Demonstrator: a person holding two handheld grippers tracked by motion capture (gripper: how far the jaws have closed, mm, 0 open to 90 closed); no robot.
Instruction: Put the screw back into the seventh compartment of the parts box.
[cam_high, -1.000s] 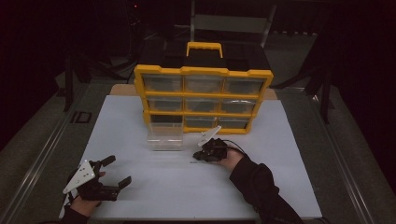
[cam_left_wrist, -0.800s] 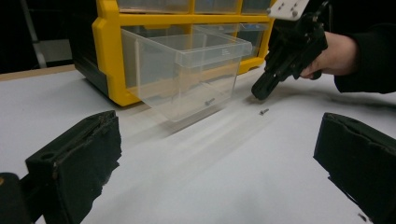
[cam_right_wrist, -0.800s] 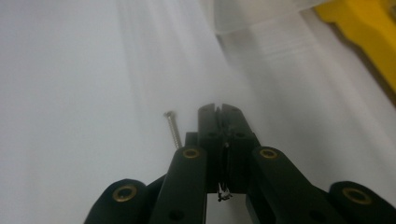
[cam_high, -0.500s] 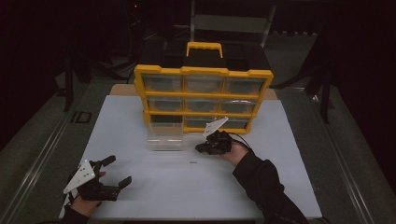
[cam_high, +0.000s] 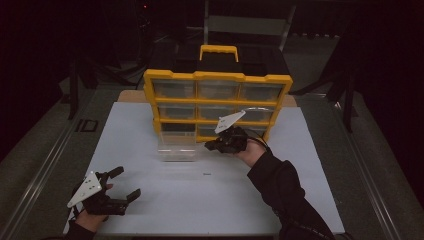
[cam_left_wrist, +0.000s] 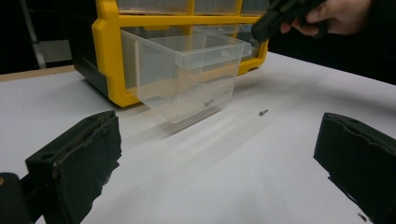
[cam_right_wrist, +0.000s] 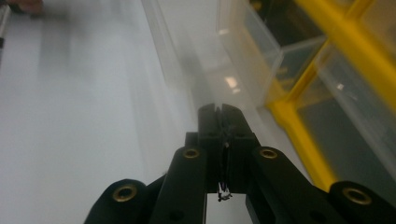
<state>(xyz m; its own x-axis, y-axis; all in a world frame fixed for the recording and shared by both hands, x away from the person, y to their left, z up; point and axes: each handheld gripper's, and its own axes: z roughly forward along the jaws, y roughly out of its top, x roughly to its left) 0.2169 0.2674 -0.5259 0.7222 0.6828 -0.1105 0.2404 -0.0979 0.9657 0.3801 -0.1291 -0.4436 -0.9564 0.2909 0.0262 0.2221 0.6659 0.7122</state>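
right tongs (cam_high: 212, 145) | jaws pressed together, a tiny screw (cam_right_wrist: 224, 196) seemingly pinched between them, held just beside the pulled-out clear drawer (cam_high: 177, 146) of the yellow organizer (cam_high: 217, 76) | left tongs (cam_high: 125, 184) | jaws spread apart, nothing between, rested on the tabletop (cam_high: 200, 200) | second screw (cam_left_wrist: 263, 112) lying ahead of the left tongs, near the drawer

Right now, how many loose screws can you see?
2 screws: one inside the pulled-out clear drawer, one on the table. Another may be hidden in the shut right tongs.

Right gripper (cam_high: 210, 146) beside clear drawer (cam_high: 176, 149), yellow organizer (cam_high: 217, 77) behind
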